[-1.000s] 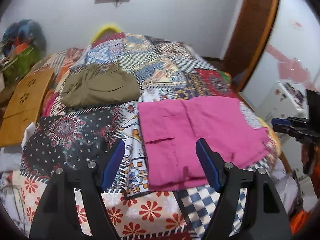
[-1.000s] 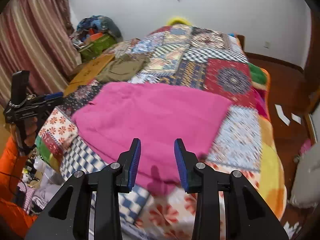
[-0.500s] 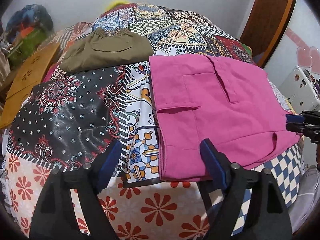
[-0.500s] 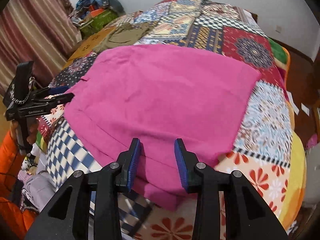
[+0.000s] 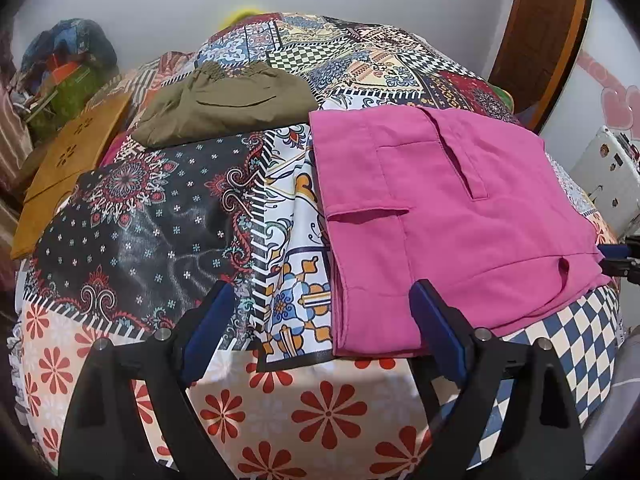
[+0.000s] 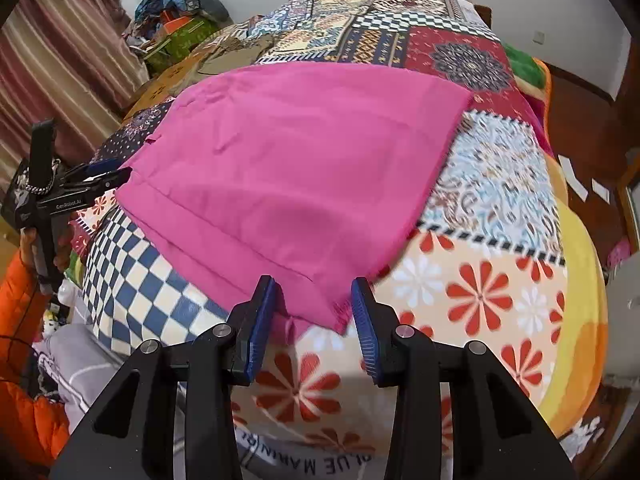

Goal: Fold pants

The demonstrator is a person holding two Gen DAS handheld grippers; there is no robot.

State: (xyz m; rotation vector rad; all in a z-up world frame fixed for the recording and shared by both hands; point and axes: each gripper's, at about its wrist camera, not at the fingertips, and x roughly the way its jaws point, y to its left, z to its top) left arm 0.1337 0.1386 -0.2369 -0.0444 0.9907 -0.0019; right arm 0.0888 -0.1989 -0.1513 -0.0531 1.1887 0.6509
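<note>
Pink pants (image 5: pixel 448 216) lie flat on the patchwork bed cover (image 5: pixel 160 232), with a pocket flap and slit facing up. My left gripper (image 5: pixel 322 332) hovers over their near left corner. Its jaws are opening, and the corner lies between the fingers untouched. In the right wrist view the pink pants (image 6: pixel 296 160) spread across the bed. My right gripper (image 6: pixel 313 316) straddles their near hem corner, jaws apart and not pressing the cloth. The right gripper (image 5: pixel 620 258) shows at the far right edge of the left wrist view, and the left gripper (image 6: pixel 84 188) at the left of the right wrist view.
Folded olive pants (image 5: pixel 228 108) rest further back on the bed. A wooden board (image 5: pixel 68 168) and a pile of bags (image 5: pixel 64 76) sit at the left. A striped curtain (image 6: pixel 60 60), an orange sleeve (image 6: pixel 24 280), a wooden door frame (image 5: pixel 540 40) and a white box (image 5: pixel 608 176) surround the bed.
Both grippers have sunk toward the bed's near edge and tipped downward, so the pants look larger. The left jaws have spread wider. The right jaws kept their gap.
</note>
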